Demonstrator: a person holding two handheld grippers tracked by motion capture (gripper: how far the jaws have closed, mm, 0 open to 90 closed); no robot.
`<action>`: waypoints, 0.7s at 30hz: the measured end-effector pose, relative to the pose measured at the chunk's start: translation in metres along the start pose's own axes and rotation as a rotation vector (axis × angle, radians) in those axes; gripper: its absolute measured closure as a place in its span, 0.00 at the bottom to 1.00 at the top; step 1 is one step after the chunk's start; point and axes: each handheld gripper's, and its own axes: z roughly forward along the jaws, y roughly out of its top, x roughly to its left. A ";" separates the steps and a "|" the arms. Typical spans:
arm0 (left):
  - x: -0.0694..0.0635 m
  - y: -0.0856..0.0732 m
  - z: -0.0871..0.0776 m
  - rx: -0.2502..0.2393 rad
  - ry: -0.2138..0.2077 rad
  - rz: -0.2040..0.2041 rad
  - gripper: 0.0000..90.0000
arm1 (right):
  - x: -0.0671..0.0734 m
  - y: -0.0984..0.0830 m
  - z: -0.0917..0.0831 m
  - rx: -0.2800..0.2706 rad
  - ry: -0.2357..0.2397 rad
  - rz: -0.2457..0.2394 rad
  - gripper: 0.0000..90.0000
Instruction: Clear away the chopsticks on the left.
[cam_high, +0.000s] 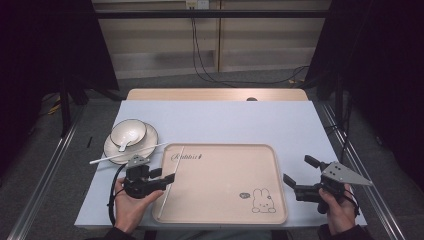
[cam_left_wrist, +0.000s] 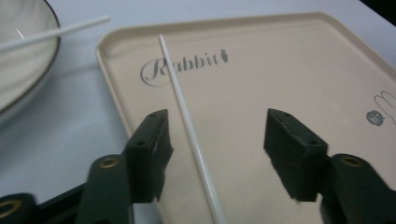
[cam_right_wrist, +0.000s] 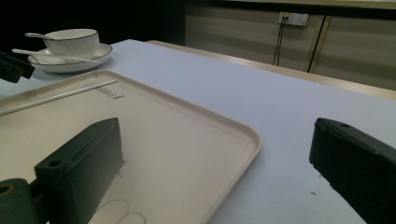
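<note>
A beige tray (cam_high: 225, 185) printed with a rabbit lies at the table's near middle. A white chopstick (cam_high: 176, 170) (cam_left_wrist: 187, 116) lies inside the tray along its left rim. My left gripper (cam_high: 164, 176) (cam_left_wrist: 217, 135) is open over that rim. The chopstick runs between its jaws, nearer the left one, and neither pad touches it. A second white chopstick (cam_high: 127, 153) (cam_left_wrist: 56, 30) rests across a plate (cam_high: 147, 145) left of the tray. My right gripper (cam_high: 298, 169) (cam_right_wrist: 215, 149) is open beside the tray's right edge, with nothing between its jaws.
A white bowl (cam_high: 128, 132) (cam_right_wrist: 70, 42) with a spoon (cam_high: 123, 145) in it stands on the plate at the far left. The tray's inside right of the chopstick is bare. Cables (cam_high: 210, 75) run over the floor beyond the table.
</note>
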 end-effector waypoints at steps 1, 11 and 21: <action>0.003 0.000 -0.005 -0.043 -0.028 0.004 0.40 | 0.000 0.000 0.000 -0.002 -0.001 -0.002 0.02; 0.029 -0.003 -0.031 -0.108 -0.074 0.057 0.20 | 0.000 0.000 0.000 -0.002 -0.002 -0.002 0.02; 0.059 -0.003 -0.065 -0.117 -0.142 0.160 0.06 | 0.000 0.000 0.000 -0.003 -0.001 -0.004 0.02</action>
